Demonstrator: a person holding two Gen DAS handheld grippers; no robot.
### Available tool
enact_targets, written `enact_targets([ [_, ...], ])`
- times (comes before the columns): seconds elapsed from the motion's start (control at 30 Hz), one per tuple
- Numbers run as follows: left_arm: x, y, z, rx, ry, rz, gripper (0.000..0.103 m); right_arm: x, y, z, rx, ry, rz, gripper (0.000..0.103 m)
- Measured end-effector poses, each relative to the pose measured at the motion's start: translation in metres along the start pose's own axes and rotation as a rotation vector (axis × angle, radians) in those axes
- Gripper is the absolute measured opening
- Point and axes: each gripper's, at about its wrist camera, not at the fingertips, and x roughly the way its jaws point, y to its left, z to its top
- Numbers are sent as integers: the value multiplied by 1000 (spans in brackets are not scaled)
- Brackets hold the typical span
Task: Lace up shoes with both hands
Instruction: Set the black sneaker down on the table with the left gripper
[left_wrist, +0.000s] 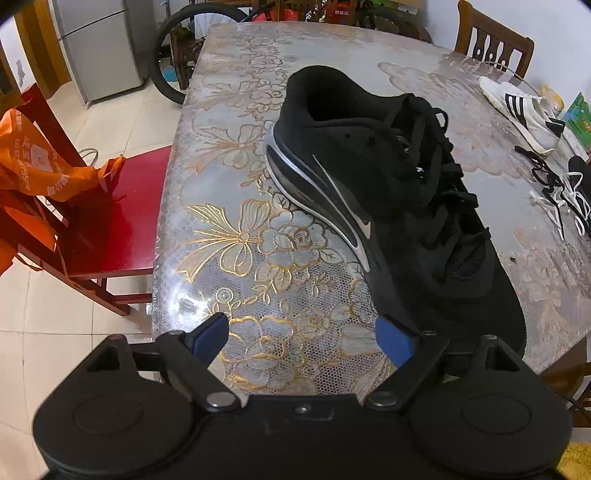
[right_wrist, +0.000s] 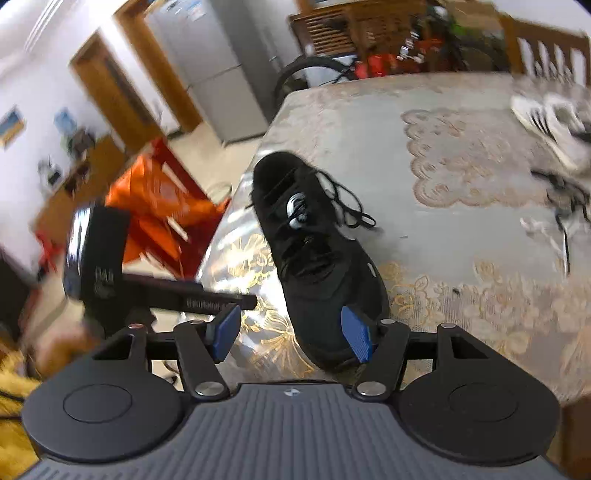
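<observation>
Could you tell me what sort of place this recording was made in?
Most likely a home dining room: a table with a floral cover, wooden chairs, a refrigerator and a bicycle nearby.

1. Shoe (left_wrist: 369, 177): black all over, with a silver swoosh and silver trim along the sole; its laces (left_wrist: 448, 173) are black too.
2. Table (left_wrist: 236, 206): grey cover with a lace-like floral pattern outlined in gold and beige.
3. Sneaker (left_wrist: 524, 110): white with black stripes.
4. Loose laces (left_wrist: 554, 192): black and white, tangled together.
5. Chair (left_wrist: 122, 218): glossy red.
6. Bag (left_wrist: 44, 162): orange with pale print.
7. Pads (left_wrist: 393, 341): blue, on black fingers, on both grippers.
8. Fridge (left_wrist: 99, 44): grey.
</observation>
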Motion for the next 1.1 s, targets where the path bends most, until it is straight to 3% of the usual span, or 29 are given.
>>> enact_targets([
  [0.43, 11, 6, 1, -17, 31, -6, 85, 22, 38, 1, -241, 1, -55, 64],
  [0.87, 26, 8, 11, -43, 67, 43, 85, 37, 34, 27, -345, -44, -24, 64],
  [1.03, 33, 10, 14, -68, 90, 44, 85, 34, 33, 44, -458, -138, 0, 56],
  [1.1, 35, 9, 16, -72, 93, 45, 85, 38, 35, 53, -530, -142, 3, 48],
])
